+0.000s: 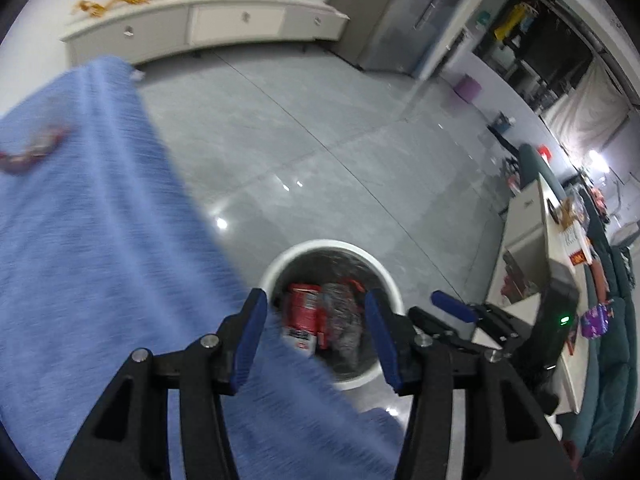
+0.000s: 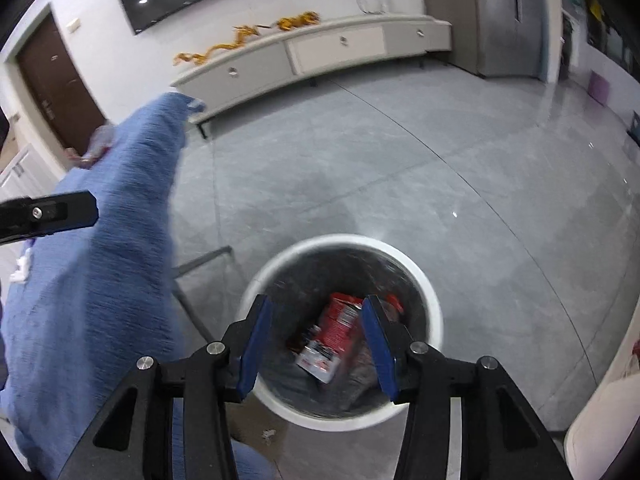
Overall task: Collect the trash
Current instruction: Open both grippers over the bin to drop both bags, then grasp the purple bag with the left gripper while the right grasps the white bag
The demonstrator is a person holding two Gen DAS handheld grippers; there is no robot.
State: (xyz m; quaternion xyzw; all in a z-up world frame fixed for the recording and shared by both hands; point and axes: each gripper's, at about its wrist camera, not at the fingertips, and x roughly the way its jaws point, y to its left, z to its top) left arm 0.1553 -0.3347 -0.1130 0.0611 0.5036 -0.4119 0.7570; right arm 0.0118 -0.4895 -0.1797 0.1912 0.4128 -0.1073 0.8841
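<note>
One white round bin [image 2: 434, 320] stands on the grey tiled floor [image 2: 400, 168], just beside the edge of a table draped in a blue cloth [image 1: 100, 240]. Inside the bin: one red-and-white wrapper or carton [image 2: 334, 332] lying tilted, one crumpled silvery-grey wrapper [image 1: 344, 320] touching it, and a small red scrap [image 2: 394, 303] near the far wall of the bin. The bin has a dark liner; its contents are blurred, so a finer count is not possible.

On the cloth-covered table, toward its far left edge, one more red-and-white piece of trash [image 1: 32, 150], blurred.

Two grippers. Left gripper [image 1: 316, 340]: fingers moderately apart, nothing between them, hanging above the near rim of the bin. Right gripper [image 2: 318, 346]: fingers likewise moderately apart and empty, directly over the bin's mouth. Blue pads on both.

One long white cabinet [image 2: 320, 56] along the far wall, with orange-yellow decorations [image 2: 240, 38] on top.
</note>
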